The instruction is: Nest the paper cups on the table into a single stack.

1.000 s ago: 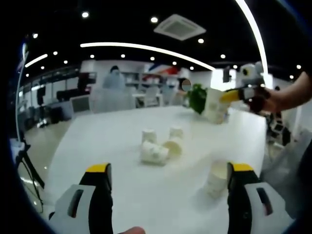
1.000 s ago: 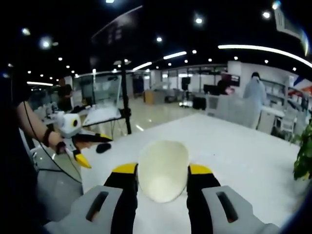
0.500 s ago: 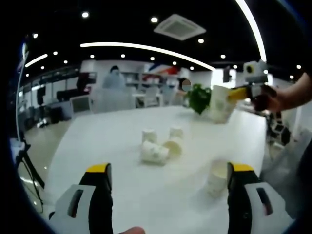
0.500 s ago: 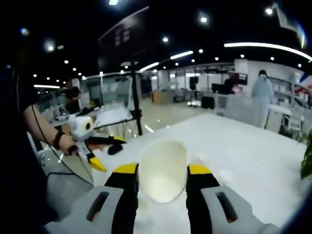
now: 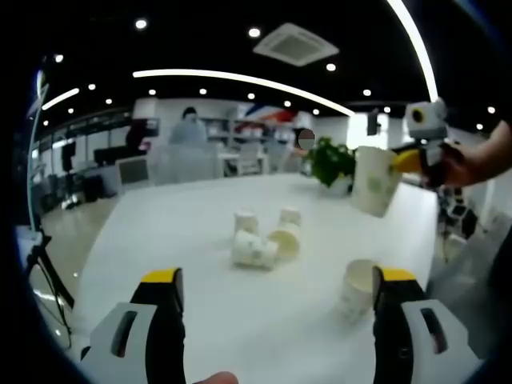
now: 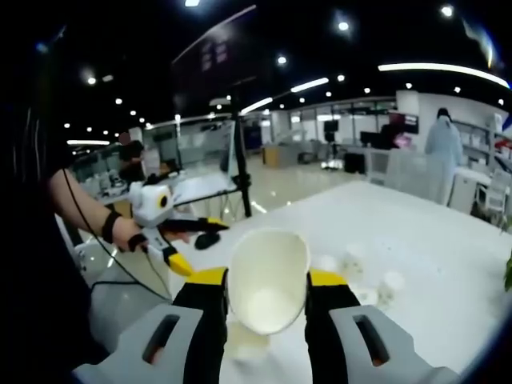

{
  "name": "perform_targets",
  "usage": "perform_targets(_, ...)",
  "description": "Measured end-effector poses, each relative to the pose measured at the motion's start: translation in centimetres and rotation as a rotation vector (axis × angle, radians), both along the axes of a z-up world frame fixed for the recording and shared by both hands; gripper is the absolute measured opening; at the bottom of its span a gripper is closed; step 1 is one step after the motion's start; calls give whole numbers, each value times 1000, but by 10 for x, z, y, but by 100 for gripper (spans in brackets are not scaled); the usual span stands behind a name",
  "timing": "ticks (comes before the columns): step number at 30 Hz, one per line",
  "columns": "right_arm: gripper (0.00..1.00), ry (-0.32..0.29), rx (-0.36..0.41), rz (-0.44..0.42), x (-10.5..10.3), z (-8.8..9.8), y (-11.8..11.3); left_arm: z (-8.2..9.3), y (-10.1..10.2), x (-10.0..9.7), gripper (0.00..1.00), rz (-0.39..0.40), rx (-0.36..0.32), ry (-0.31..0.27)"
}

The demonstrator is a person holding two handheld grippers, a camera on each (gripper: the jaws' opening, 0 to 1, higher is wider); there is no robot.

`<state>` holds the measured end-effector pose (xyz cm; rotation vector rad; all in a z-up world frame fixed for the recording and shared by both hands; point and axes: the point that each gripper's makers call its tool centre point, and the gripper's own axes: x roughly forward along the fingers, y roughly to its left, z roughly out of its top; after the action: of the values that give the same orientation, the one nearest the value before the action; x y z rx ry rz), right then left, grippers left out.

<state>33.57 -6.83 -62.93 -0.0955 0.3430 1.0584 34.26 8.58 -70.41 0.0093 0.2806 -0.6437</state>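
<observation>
— Holding what? Right tool (image 6: 267, 298) clamped on a paper cup (image 6: 268, 280), mouth toward the lens, lower centre of frame.
— Left tool (image 5: 276, 320)? Spread wide, gripping nothing; upright cup (image 5: 357, 291) just inside its right jaw.
— Changed lately? Carried cup now lower and nearer that upright cup. Looks lined up for nesting.
— Farther back? Cluster of cups (image 5: 264, 238) mid-tabletop (image 5: 192, 216), some tipped over.
</observation>
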Motion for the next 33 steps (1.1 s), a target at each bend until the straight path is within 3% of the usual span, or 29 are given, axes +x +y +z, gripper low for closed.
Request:
perform_targets(19,34,51,-32,69,-27,-32,20,2,0,-4,97,-3,8,2)
perform_targets(33,34,67,-59,79,-33,-53,26,0,-2,-6,96,-7,11,8)
